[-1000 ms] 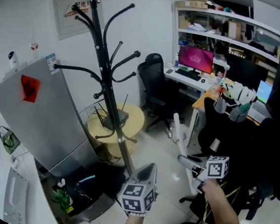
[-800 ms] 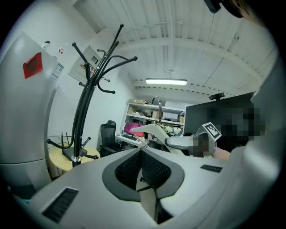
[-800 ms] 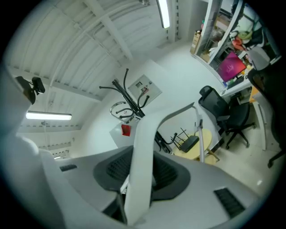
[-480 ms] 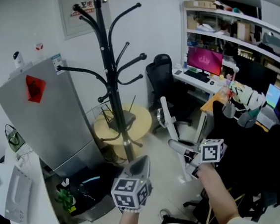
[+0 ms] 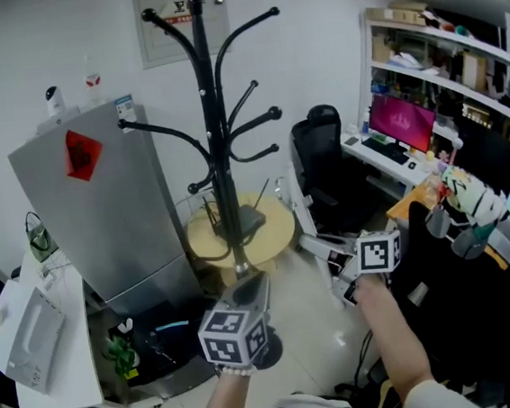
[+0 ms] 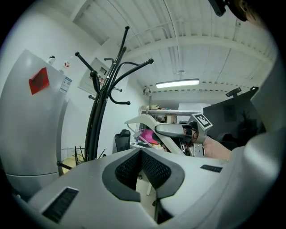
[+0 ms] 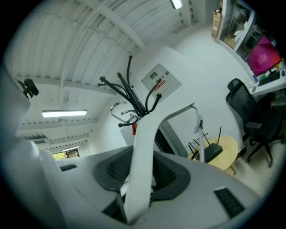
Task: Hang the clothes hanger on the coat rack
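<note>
Hanger (image 7: 144, 152), white plastic, is clamped in right gripper (image 7: 139, 179): jaws closed on one of its arms, approx. at the low end. From the jaws the long axis runs forward and up to the neck, and the second arm goes off to the side. Coat rack (image 5: 211, 140) stands ahead, a bit to the left of this gripper in head view, w/ curved black branches up high. They are well apart, nothing hooked yet. So I judge the next move must carry the hanger forward-left and up to one branch.

Left gripper (image 6: 140, 154) is nearer the pole, but its jaws are together w/ nothing between.

Floor (image 5: 313, 328) is pale tile. Grey fridge (image 5: 102, 215) is left of the rack, round table (image 5: 272, 235) behind its base, office chair (image 5: 318, 156) and desk w/ monitor (image 5: 400, 120) to the right.
</note>
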{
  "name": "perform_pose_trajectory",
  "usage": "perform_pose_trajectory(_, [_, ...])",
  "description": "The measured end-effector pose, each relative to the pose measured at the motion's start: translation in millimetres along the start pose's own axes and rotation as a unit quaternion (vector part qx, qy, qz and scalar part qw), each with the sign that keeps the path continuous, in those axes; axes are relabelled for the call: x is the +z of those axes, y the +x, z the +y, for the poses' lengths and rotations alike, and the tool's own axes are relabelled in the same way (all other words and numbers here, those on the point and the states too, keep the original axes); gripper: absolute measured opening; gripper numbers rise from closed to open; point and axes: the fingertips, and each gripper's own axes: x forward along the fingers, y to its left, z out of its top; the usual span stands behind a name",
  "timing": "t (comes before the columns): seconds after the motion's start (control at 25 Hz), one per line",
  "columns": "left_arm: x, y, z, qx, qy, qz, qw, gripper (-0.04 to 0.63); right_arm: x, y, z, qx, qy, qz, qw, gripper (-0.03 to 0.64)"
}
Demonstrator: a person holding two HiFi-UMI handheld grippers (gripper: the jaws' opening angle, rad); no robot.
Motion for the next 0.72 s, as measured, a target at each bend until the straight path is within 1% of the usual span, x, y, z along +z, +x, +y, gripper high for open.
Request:
perform_pose_trajectory(0.12, [2, 8, 4, 0.009, -0.006, 0.000, 0.9999, -0.008, 7, 11, -9, 0.003, 0.000, 0.005, 1.000, 0.137])
perform_pose_trajectory(0.32, [5, 14, 8, 0.018, -0.003, -0.003, 0.9998, -0.008, 18, 30, -14, 0.020, -0.003, 0.005, 1.000, 0.137])
perform_pose_trajectory(0.44, [4, 16, 12, 0.026, -0.004, -0.004, 0.9996, -0.008, 19, 41, -18, 0.026, 0.008, 0.005, 1.000, 0.138])
perform_pose_trajectory(0.72, [6, 21, 17, 0.036, 0.001, -0.002, 0.9993, -0.008, 27, 64, -26, 0.046, 0.017, 0.003, 0.999, 0.138])
